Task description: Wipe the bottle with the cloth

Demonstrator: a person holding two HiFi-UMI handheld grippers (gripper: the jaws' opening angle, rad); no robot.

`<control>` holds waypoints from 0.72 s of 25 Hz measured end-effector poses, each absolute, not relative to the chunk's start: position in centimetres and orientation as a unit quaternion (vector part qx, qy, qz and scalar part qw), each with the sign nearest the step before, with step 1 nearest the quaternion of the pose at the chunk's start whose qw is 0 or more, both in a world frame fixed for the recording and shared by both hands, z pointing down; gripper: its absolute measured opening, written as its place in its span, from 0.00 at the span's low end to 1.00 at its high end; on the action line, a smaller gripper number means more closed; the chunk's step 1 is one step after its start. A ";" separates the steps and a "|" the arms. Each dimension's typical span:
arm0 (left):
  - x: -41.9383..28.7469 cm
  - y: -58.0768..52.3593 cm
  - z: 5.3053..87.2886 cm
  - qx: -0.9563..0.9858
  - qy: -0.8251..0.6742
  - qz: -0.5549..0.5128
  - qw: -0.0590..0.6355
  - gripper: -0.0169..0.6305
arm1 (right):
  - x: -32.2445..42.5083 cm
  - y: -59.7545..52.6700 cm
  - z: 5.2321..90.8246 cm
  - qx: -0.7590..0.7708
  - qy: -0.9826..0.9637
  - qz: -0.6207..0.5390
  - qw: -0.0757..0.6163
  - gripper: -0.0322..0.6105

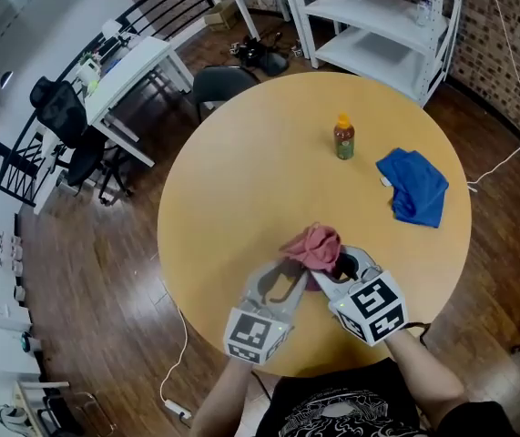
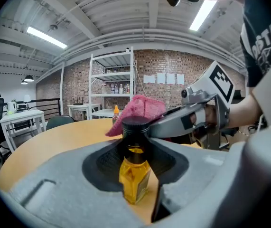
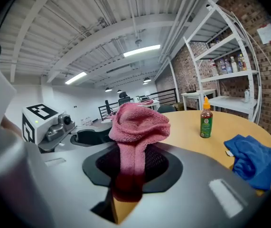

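A small bottle (image 2: 134, 179) of yellow liquid with a black cap stands upright between the jaws of my left gripper (image 2: 136, 144), whose black pads press on its sides. The pink cloth (image 3: 137, 125) is bunched into a tuft, with my right gripper (image 3: 133, 164) shut on its lower part. In the left gripper view the cloth (image 2: 137, 109) sits just behind and above the bottle's cap. From the head view both grippers meet near the round table's (image 1: 241, 171) front edge, left gripper (image 1: 289, 276) and right gripper (image 1: 331, 264), under the cloth (image 1: 314, 247). There the bottle is hidden.
A sauce bottle (image 1: 343, 137) with an orange cap stands farther back on the table. A crumpled blue cloth (image 1: 414, 186) lies at the right. White shelving (image 1: 378, 16) and a dark chair (image 1: 223, 82) stand beyond the far edge.
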State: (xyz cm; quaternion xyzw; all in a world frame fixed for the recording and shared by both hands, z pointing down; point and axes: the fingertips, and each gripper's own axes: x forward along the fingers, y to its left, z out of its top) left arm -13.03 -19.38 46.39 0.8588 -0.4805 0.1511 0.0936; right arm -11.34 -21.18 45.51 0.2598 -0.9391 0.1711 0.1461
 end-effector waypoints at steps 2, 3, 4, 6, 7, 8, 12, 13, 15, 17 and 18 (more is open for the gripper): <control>-13.0 -19.4 46.4 0.860 -0.479 0.148 0.095 0.25 | -11.0 -21.3 46.4 0.276 -0.931 0.185 0.150 0.21; -13.0 -19.4 46.4 0.861 -0.478 0.147 0.095 0.25 | -10.8 -21.3 47.0 0.281 -0.928 0.191 0.153 0.21; -13.0 -19.4 46.4 0.861 -0.478 0.147 0.094 0.25 | -10.7 -21.2 47.6 0.286 -0.925 0.197 0.156 0.21; -12.9 -19.5 46.5 0.862 -0.476 0.145 0.094 0.25 | -10.6 -21.0 48.8 0.292 -0.920 0.207 0.161 0.21; -12.8 -19.5 46.5 0.863 -0.476 0.144 0.095 0.25 | -10.6 -21.0 49.4 0.294 -0.917 0.212 0.163 0.21; -12.8 -19.5 46.4 0.863 -0.475 0.144 0.095 0.25 | -10.5 -20.9 49.9 0.298 -0.915 0.218 0.166 0.21; -12.8 -19.4 46.1 0.863 -0.474 0.143 0.095 0.25 | -10.3 -20.8 52.1 0.312 -0.901 0.239 0.182 0.21; -12.8 -19.4 46.1 0.863 -0.475 0.143 0.095 0.25 | -10.3 -20.8 52.7 0.314 -0.898 0.244 0.186 0.21; -12.7 -19.5 46.2 0.863 -0.474 0.144 0.095 0.25 | -10.3 -20.8 53.9 0.317 -0.893 0.252 0.197 0.21; -12.8 -19.5 46.3 0.863 -0.475 0.145 0.092 0.25 | -10.2 -20.7 55.1 0.319 -0.886 0.262 0.211 0.21; -12.8 -19.5 46.3 0.863 -0.475 0.146 0.092 0.25 | -10.2 -20.6 55.7 0.320 -0.881 0.269 0.220 0.21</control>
